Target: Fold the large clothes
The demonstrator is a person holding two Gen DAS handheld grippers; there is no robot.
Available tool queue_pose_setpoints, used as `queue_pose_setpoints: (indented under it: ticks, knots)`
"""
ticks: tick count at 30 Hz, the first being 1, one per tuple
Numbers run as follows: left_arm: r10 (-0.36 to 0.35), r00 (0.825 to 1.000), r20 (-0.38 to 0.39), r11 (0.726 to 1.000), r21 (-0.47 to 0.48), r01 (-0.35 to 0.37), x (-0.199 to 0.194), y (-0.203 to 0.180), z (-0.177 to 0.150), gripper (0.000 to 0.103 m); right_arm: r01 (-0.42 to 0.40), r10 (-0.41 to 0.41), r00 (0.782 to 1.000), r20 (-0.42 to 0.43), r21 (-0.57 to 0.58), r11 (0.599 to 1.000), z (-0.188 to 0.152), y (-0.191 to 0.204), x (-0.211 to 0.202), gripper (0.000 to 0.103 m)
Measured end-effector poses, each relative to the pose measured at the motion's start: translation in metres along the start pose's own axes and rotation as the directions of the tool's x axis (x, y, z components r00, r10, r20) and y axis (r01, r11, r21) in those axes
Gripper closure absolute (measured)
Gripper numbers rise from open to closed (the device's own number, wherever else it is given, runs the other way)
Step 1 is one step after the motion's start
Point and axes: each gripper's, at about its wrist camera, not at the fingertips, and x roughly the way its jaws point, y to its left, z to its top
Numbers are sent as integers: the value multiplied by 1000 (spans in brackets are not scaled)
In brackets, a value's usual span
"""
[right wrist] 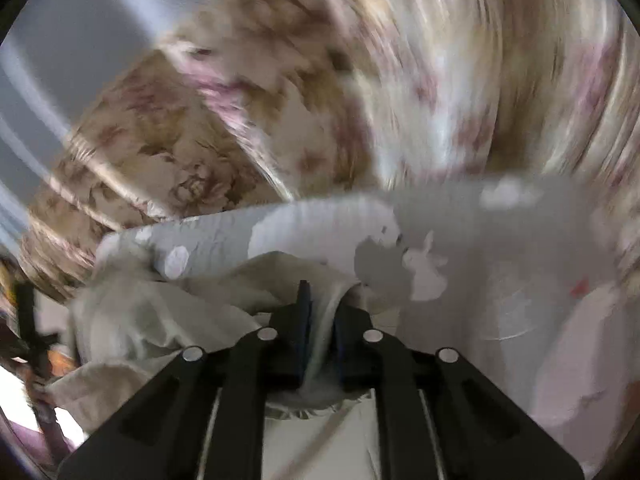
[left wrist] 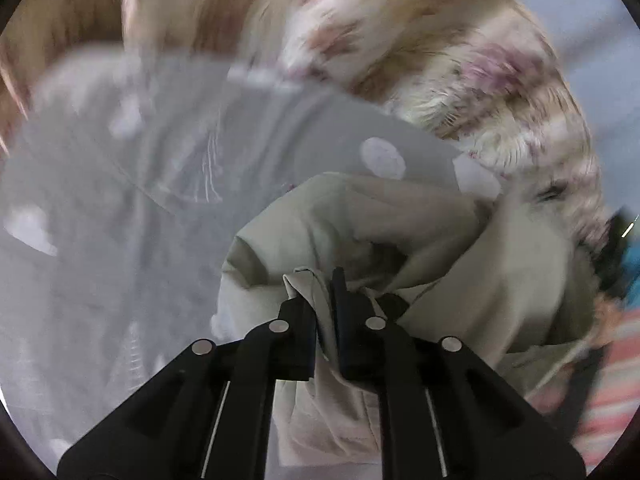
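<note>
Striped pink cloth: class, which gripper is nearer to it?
Left, likely. The striped pink cloth lies close beside the left gripper; the right gripper, gripping the beige garment, shows none in its view.

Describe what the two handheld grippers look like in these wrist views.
Both look alike. The left gripper and the right gripper are matte black, with angular linkage arms spreading outward toward the camera. Each carries four round silver pivot pins and thin pale strips along the inner arms. The jaws are flat dark plates; the right ones show a bluish edge. No cables or sleeves are visible.

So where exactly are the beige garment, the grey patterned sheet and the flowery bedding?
beige garment (left wrist: 360,216): left wrist view, bunched fold above the fingers.
grey patterned sheet (left wrist: 120,184): left wrist view, flat middle.
flowery bedding (right wrist: 168,152): right wrist view, brown floral patch.
</note>
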Motion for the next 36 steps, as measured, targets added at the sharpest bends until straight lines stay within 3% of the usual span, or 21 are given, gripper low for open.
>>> queue_pose_setpoints:
  ticks: [2,3,4,5,6,10,14,15,16,17,18,20,21,23,24,27,30,33,34,36]
  knots:
    - [-99,995,-27,994,-50,98,-3,18,5,91,-113,112,994,13,101,988,-6,-27,-9,61]
    - [-115,993,-31,993,-42,113,-8,20,3,91,-153,149,988,37,133,979,-7,-37,-18,53]
    - [-121,992,-33,992,-31,120,-15,21,2,90,-205,195,978,74,167,965,-10,-47,-31,37]
    - [-125,992,-34,992,-24,124,-21,21,1,89,-281,257,957,133,216,935,-12,-62,-48,33]
    - [-139,990,-33,990,-18,138,-30,20,2,88,-291,255,952,166,243,925,-13,-71,-59,33]
    - [-155,987,-40,987,28,156,-55,10,-2,72,-92,51,974,221,181,979,-22,-68,-91,32]
    - [-254,967,-15,967,-39,253,-68,21,4,58,-27,5,977,212,101,994,-42,-48,-93,32]
    - [-231,973,26,970,-70,233,-72,26,4,52,-8,-10,975,222,79,997,-47,-42,-93,32]
    - [-96,989,112,992,-74,105,-81,27,2,20,26,-34,969,245,37,999,-53,-31,-93,32]
    - [32,981,189,997,-75,-18,-90,23,-1,3,54,-53,966,254,3,999,-56,-31,-96,32]
    - [202,926,320,979,-70,-189,-107,16,-9,3,82,-71,963,259,-32,996,-57,-26,-91,32]
    - [291,851,437,950,-31,-309,-127,4,-26,3,128,-94,958,271,-111,986,-64,-11,-87,32]
    - [293,841,454,947,-20,-319,-131,1,-34,3,134,-93,959,267,-142,981,-65,-7,-85,32]
    - [267,852,451,948,37,-316,-130,-7,-56,3,144,-85,959,270,-207,968,-71,2,-81,32]
    - [267,860,434,940,78,-331,-123,-12,-73,3,142,-75,960,271,-238,961,-74,6,-79,32]
    - [301,865,402,904,169,-393,-97,-24,-117,3,127,-43,966,256,-322,938,-78,21,-67,32]
    - [287,883,370,899,215,-382,-77,-26,-151,3,88,-1,976,216,-391,916,-79,39,-47,32]
    - [213,923,320,922,246,-298,-51,-30,-163,3,64,12,988,153,-477,876,-82,59,-16,32]
    - [217,925,311,921,249,-300,-42,-32,-162,3,70,-10,993,120,-509,858,-84,66,-2,32]
    - [259,913,317,911,233,-339,-24,-35,-151,3,102,-70,994,80,-544,833,-88,73,26,32]
